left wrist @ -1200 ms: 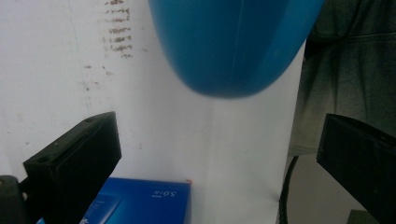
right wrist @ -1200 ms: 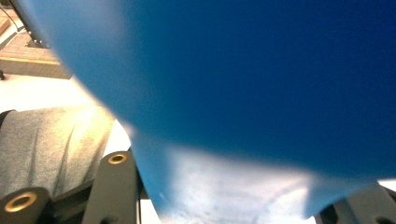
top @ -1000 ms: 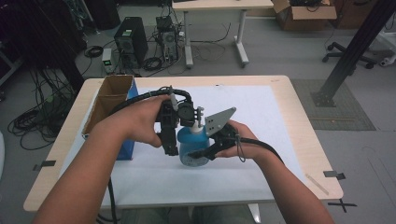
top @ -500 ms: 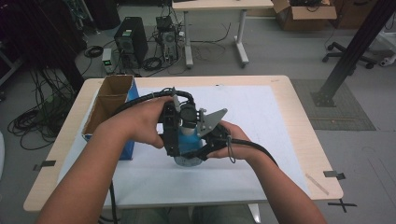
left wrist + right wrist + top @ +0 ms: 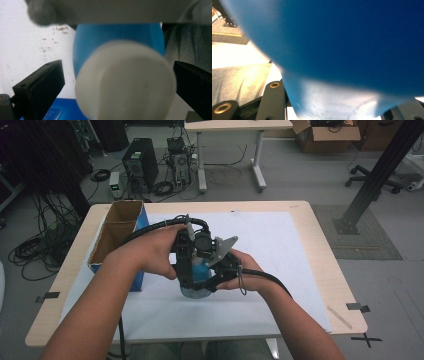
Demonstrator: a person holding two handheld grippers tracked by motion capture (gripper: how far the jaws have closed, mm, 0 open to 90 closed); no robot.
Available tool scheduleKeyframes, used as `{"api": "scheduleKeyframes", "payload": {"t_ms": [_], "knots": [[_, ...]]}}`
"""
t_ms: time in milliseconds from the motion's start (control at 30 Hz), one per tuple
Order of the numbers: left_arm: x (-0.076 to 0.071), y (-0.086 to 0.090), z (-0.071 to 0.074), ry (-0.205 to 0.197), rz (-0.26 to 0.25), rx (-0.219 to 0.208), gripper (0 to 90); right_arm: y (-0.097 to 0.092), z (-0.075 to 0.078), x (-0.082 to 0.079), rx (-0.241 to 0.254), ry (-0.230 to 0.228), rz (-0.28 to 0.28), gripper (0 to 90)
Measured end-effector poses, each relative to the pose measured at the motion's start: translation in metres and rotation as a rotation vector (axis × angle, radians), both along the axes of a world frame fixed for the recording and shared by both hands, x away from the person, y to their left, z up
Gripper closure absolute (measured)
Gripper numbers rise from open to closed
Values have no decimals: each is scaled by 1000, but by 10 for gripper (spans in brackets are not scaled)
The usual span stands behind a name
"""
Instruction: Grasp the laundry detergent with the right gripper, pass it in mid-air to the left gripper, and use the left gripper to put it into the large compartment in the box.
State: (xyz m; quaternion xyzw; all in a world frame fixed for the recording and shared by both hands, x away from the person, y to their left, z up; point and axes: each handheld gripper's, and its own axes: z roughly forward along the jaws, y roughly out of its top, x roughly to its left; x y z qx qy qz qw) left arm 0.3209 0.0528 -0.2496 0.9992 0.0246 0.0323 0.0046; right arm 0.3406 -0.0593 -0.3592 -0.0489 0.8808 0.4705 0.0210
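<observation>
**Two tongs meet on one blue bottle, mid-desk**

Two tongs converge on a blue bottle (image 5: 196, 287) with a white cap (image 5: 125, 82). It is at the middle of the desk (image 5: 320, 270), toward the near edge, over the white mat (image 5: 280, 240); whether it rests on the mat or is lifted cannot be told.

Left tongs (image 5: 186, 257): from above, looking down the bottle's long axis. The cap sits between the jaws, which stand wide, with a gap showing on each side. No contact.

Right tongs (image 5: 212, 282): from the bottle's right side, low on the body. The blue wall presses close between the jaws in the right gripper view; whether they clamp it cannot be told.

Judgement: the axis is roughly upright and in line with the left tongs, so that hand is placed for the cap, the right for steadying the body.

A cardboard box (image 5: 116, 232) stands at the left edge, apart.
</observation>
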Motion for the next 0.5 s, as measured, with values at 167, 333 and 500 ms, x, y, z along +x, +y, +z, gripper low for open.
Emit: {"api": "scheduleKeyframes", "payload": {"t_ms": [167, 333, 500], "knots": [[0, 0, 0, 0, 8, -3, 2, 3, 1, -1, 9, 24, -1, 462], [0, -1, 0, -5, 6, -4, 6, 3, 1, -2, 13, 26, -2, 462], [0, -4, 0, -3, -5, -2, 48, 2, 2, -2, 12, 27, -2, 462]]}}
